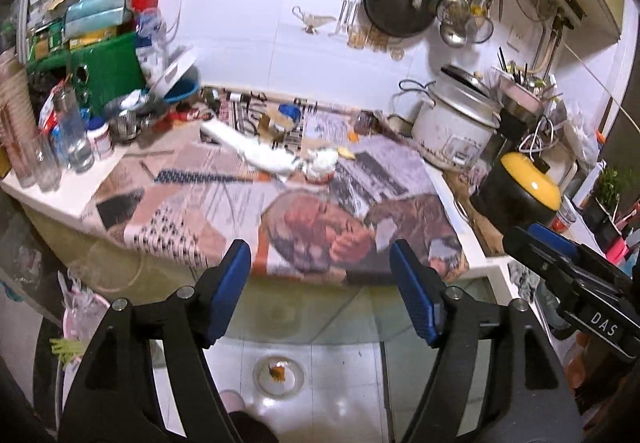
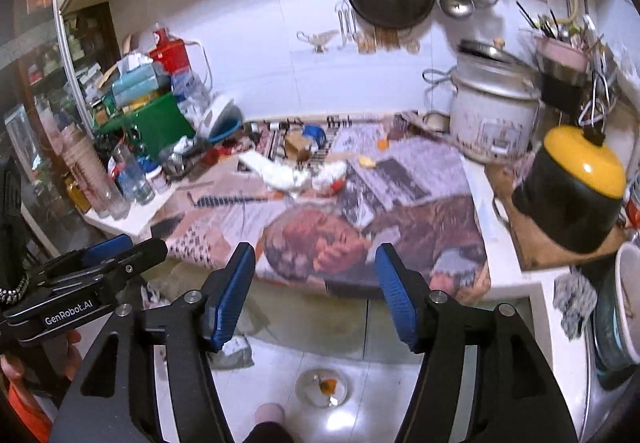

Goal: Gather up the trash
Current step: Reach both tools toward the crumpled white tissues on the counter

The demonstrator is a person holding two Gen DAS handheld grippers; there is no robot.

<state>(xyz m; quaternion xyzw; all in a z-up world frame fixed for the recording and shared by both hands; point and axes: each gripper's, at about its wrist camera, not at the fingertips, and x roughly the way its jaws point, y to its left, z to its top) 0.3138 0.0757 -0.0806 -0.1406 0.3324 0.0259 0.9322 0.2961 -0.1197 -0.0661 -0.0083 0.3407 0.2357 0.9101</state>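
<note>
Both grippers are held side by side above the floor in front of a kitchen counter (image 1: 60, 199) spread with newspaper (image 1: 248, 211). Left gripper (image 1: 320, 275): jaws stand apart, nothing between the blue pads (image 1: 228, 283); it also shows at the left edge of the right wrist view. Right gripper (image 2: 316, 275): jaws likewise apart and empty; its black body enters the left wrist view from the right. Trash sits on the newspaper toward the middle of the counter: a crumpled white wad of paper or plastic (image 1: 276, 159), with a small yellow scrap (image 1: 346, 153) just beside it and an orange bit (image 1: 353, 136) near the back. Cannot tell the wad's exact material; frames are blurred. A small brown box (image 2: 298, 145) stands behind the wad. A white rice cooker (image 1: 454, 127) and a black pot with a yellow lid (image 1: 520, 195) occupy the right end; a green box (image 1: 108, 71) and clear bottles (image 1: 76, 135) crowd the left. On the floor tiles below, a round drain (image 1: 279, 377) holds an orange scrap.
</note>
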